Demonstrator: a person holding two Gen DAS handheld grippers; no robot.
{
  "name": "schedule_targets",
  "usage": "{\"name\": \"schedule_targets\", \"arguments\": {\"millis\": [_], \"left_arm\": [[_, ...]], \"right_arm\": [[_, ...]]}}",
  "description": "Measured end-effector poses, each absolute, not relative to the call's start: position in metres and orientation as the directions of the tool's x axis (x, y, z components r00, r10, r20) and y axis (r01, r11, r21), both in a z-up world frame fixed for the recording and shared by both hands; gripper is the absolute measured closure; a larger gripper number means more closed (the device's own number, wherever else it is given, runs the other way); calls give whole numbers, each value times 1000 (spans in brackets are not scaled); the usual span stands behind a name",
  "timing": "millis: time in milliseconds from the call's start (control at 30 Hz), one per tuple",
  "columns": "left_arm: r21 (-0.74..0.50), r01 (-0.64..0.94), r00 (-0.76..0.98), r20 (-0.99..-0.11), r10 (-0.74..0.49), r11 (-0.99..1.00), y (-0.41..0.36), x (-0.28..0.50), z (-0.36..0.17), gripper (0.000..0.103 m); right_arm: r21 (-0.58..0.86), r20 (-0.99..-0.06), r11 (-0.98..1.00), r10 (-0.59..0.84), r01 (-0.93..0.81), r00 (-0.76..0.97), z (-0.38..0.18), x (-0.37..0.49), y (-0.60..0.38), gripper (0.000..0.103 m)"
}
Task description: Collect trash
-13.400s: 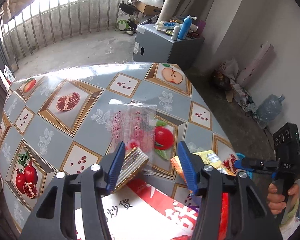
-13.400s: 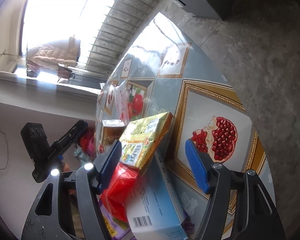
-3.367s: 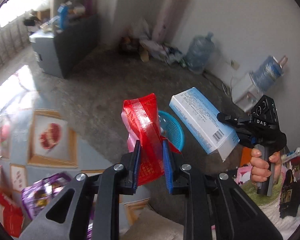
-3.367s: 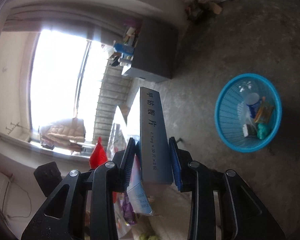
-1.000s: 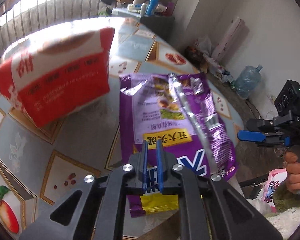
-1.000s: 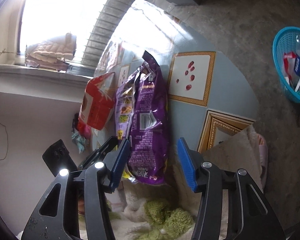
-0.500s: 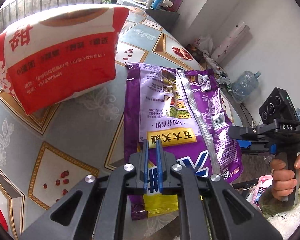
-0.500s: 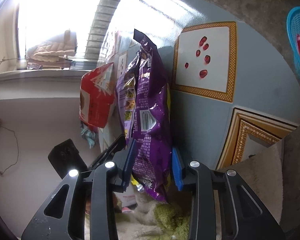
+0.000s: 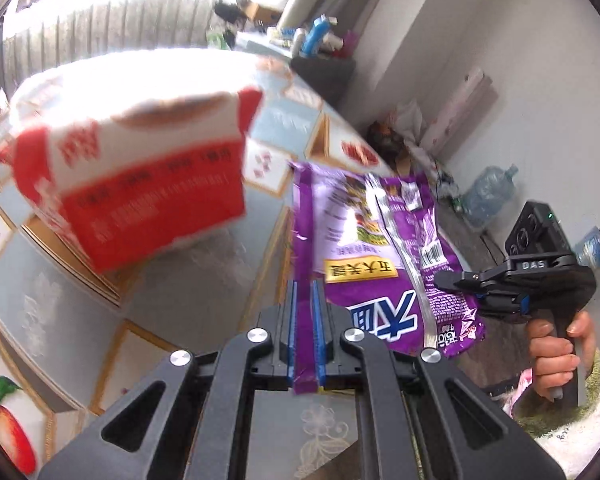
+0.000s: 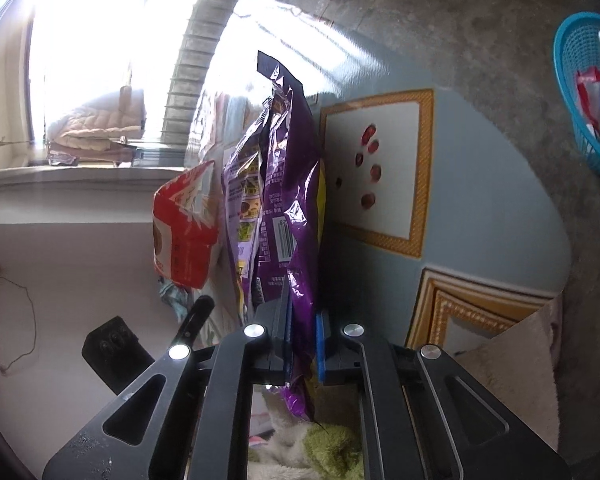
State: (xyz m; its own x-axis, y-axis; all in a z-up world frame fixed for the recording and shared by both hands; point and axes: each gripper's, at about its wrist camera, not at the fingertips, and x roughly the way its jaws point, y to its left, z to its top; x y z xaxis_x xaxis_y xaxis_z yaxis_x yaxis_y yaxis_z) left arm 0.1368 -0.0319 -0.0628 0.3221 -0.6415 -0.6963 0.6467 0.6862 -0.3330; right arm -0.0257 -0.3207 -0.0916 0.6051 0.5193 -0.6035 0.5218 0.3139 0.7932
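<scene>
Both grippers, left [image 9: 304, 312] and right [image 10: 303, 320], clamped the purple bag [image 9: 364, 240]; only the right view showed the blue basket [image 10: 580, 92].

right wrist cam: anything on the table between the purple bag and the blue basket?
No. In the right wrist view only bare tablecloth and then floor separate the purple bag from the blue basket.

Black grippers [image 9: 304, 312], blue-padded fingers [image 9: 319, 328]
</scene>
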Motion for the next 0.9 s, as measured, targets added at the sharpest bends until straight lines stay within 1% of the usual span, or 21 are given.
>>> {"name": "schedule_targets", "arguments": {"millis": [333, 567, 600, 633, 667, 700, 733, 867, 900], "left_arm": [[-302, 583, 501, -597, -627, 754, 19, 136, -26, 96], [-333, 491, 603, -537, -590, 805, 66, 148, -10, 95], [-342, 477, 613, -530, -586, 809, 72, 151, -8, 92], [-360, 459, 624, -520, -583, 812, 80, 154, -6, 80], [-383, 440, 631, -511, -583, 812, 87, 158, -6, 60], [-399, 426, 634, -509, -582, 812, 94, 163, -6, 52], [-422, 410, 630, -510, -586, 809, 100, 170, -8, 49], [-484, 370, 592, -535, -602, 793, 102, 194, -15, 49], [-522, 351, 574, -536, -619, 778, 105, 201, -20, 49]], "right_arm": [[787, -612, 308, 489, 534, 621, -95, 10, -338, 96], [779, -624, 320, 483, 539, 615, -97, 26, -344, 96], [778, -625, 320, 483, 540, 614, -97, 26, -345, 96], [777, -626, 321, 483, 541, 612, -96, 28, -345, 96], [776, -628, 324, 482, 542, 611, -96, 29, -345, 96], [774, -630, 326, 481, 542, 610, -95, 30, -346, 96], [773, -632, 327, 480, 544, 609, -95, 32, -347, 96], [767, -639, 332, 474, 549, 606, -93, 35, -346, 96], [767, -639, 333, 473, 549, 606, -93, 36, -347, 96]]}}
